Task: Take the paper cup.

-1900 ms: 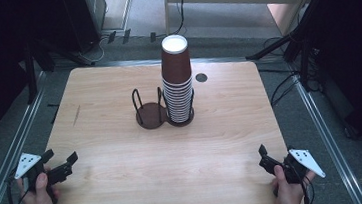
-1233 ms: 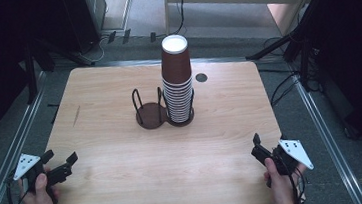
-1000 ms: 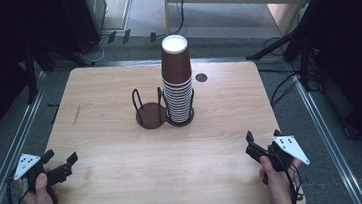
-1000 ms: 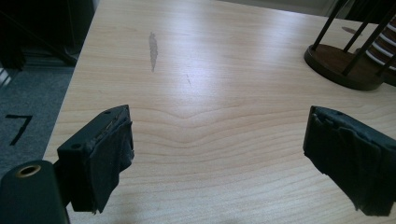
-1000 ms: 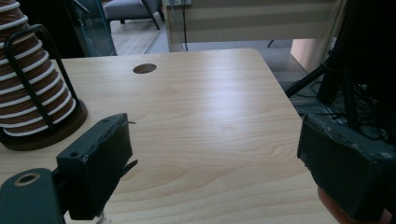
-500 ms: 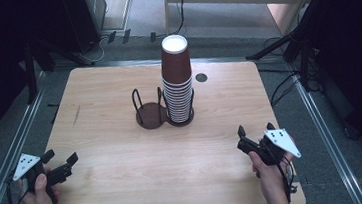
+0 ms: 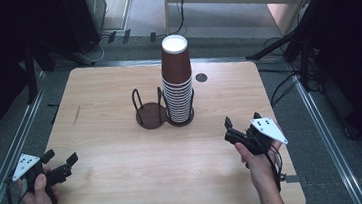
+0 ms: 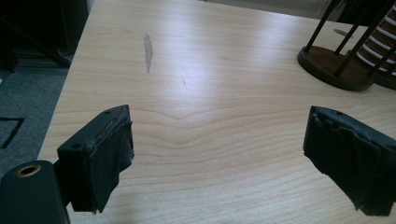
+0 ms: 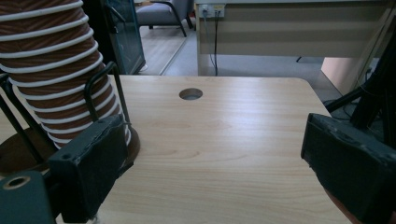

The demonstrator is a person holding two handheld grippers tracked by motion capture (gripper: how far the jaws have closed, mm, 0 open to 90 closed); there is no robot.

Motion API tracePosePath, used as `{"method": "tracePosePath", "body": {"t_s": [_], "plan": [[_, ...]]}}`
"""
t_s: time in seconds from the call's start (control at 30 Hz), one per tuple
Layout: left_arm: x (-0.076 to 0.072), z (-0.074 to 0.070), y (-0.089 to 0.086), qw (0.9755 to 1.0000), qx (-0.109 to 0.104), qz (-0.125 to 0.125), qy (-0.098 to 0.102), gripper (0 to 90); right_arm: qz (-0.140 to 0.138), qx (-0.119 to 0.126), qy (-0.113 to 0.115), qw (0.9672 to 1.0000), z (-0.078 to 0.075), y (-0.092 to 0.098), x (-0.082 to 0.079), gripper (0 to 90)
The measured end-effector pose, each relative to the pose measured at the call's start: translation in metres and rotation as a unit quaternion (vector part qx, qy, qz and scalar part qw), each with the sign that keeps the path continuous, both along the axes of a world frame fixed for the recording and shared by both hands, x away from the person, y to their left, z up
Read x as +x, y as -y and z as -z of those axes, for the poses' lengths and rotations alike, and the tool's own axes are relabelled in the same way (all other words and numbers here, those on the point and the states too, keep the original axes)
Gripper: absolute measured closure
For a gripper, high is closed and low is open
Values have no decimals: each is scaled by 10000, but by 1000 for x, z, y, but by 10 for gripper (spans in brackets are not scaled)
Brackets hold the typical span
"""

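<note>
- Approach stage, judging by the layout: nothing gripped yet, no cup lifted.
- Stack of cups [image 7: 177,82] upright just past centre of the surface [image 7: 125,167], seated in the right ring of a dark two-ring holder [image 7: 152,116]; left ring empty, at 9 o'clock of the stack.
- Right gripper [image 7: 235,133] at 4 o'clock of the stack, near it but apart, jaws spread wide, nothing between them; in the right gripper view, stack off toward 10 o'clock beside the left jaw.
- Left gripper [image 7: 59,164] at 7 o'clock, well apart from the holder, near the surface's near-left corner; jaws wide open, empty, over bare wood.
- Likely next: swing toward 10 o'clock, rise to the top cup, close on the wall above the rims; wire posts crowding the lower cups.
- Round hole [image 7: 201,77] at 1 o'clock of the stack, clear of the path.
- Open wood on all sides of the holder; right edge close behind the right gripper, so little room to back off there.
</note>
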State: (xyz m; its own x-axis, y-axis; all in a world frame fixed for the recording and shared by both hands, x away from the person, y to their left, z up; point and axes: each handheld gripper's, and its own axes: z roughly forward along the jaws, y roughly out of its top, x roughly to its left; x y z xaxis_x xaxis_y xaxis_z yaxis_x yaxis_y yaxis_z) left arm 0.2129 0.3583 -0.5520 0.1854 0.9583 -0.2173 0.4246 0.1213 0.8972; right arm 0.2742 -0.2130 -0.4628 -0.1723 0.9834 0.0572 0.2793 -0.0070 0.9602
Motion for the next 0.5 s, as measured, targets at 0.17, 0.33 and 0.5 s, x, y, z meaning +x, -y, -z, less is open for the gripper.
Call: {"method": "tracePosePath", "body": {"t_s": [0.17,0.33,0.5], "plan": [[0,0,0,10000,-4,21,9,91,-159,-29,9,9999,-8,-10,7,106],[0,0,0,10000,-7,50,12,91,-336,98,30,9994,-14,-18,11,128],[-1,0,0,10000,-20,64,25,91,-353,52,77,9993,-16,-24,15,129]]}}
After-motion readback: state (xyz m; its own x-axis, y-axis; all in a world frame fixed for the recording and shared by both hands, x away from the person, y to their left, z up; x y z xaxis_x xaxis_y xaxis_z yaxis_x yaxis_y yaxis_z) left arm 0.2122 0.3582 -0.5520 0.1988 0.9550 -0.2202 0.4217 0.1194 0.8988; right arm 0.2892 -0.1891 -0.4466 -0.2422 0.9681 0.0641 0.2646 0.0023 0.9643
